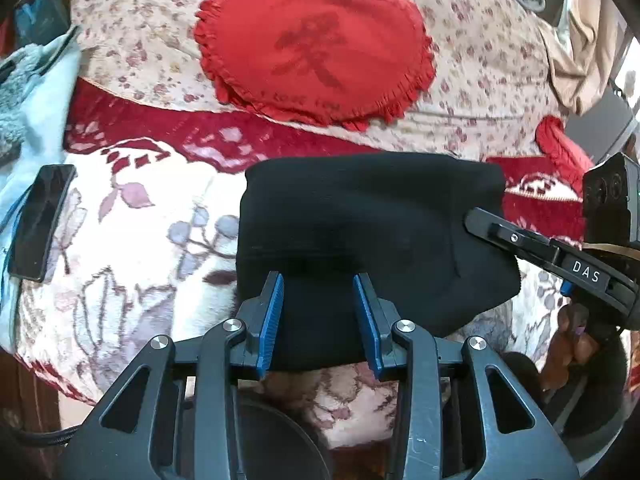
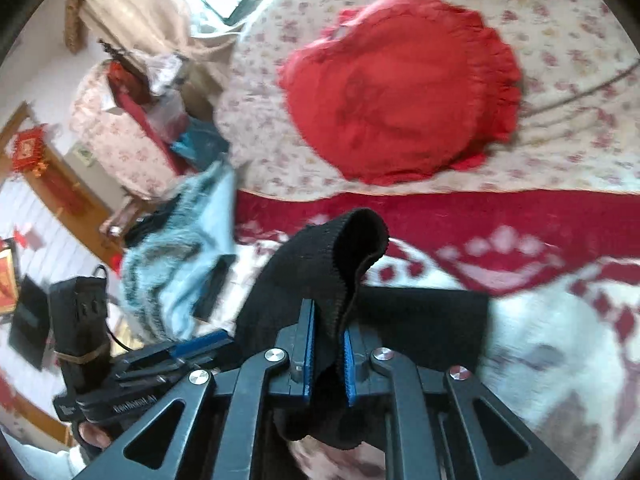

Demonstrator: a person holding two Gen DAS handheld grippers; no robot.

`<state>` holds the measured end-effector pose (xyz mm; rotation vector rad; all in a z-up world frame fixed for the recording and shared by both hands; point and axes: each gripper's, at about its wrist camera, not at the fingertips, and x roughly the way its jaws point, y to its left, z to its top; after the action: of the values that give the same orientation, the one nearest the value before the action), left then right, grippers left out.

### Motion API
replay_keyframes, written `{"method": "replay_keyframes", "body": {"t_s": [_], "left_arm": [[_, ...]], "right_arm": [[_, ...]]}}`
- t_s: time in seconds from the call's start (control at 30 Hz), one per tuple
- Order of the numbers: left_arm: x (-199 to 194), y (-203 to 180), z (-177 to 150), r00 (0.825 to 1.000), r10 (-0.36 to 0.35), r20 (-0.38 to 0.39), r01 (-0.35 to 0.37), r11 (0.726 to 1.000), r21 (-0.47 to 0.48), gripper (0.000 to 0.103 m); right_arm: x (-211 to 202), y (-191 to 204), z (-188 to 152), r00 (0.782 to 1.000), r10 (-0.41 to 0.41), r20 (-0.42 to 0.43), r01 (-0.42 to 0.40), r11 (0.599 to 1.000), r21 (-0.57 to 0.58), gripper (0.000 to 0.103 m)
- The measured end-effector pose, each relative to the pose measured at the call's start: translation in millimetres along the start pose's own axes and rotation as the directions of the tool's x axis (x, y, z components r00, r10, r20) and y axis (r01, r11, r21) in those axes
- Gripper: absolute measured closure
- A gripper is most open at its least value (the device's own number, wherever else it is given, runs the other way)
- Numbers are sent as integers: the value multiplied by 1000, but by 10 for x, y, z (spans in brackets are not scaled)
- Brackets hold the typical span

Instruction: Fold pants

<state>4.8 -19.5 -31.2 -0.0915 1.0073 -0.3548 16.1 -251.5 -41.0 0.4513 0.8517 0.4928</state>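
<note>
Black ribbed-knit pants (image 1: 368, 220), folded into a thick slab on plush floral blanket (image 1: 132, 240); left gripper (image 1: 319, 312) spread wide, right gripper (image 2: 329, 354) clamping the knit cuff

Pants (image 1: 360, 216): matt black knit cloth, the ribbed weave plain in the raised fold (image 2: 340, 256). Left gripper (image 1: 319, 316) and right gripper (image 2: 329, 354): matt black arms with bright metal rivets; finger pads (image 1: 272, 320) of blue ridged material. Blanket (image 1: 132, 248): plush, fuzzy cloth. Cushion (image 1: 312, 44): smooth red cloth with a frilled edge. Phone (image 1: 40, 220): glossy black face.
</note>
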Motion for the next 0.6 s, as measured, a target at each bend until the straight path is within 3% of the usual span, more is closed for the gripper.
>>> {"method": "replay_keyframes", "body": {"t_s": [0.13, 0.23, 0.3, 0.37, 0.5, 0.6], "left_arm": [[262, -71, -52, 998, 33, -46, -32, 999, 26, 68], [297, -133, -63, 997, 71, -35, -69, 995, 66, 68], [272, -136, -48, 997, 72, -32, -70, 995, 72, 68], [238, -116, -17, 997, 69, -26, -67, 996, 66, 68], [228, -107, 107, 994, 105, 6, -105, 993, 62, 68], [277, -115, 179, 992, 128, 18, -129, 989, 66, 68]], "right_arm": [[88, -354, -116, 994, -85, -70, 90, 993, 77, 92], [213, -484, -134, 986, -120, -114, 133, 985, 110, 90], [153, -464, -97, 984, -148, -95, 157, 982, 101, 84], [12, -406, -61, 972, -227, -62, 231, 971, 57, 82], [-255, -239, 58, 988, -152, 16, 151, 987, 54, 82], [-181, -23, 111, 991, -135, 4, 135, 991, -14, 82]]}}
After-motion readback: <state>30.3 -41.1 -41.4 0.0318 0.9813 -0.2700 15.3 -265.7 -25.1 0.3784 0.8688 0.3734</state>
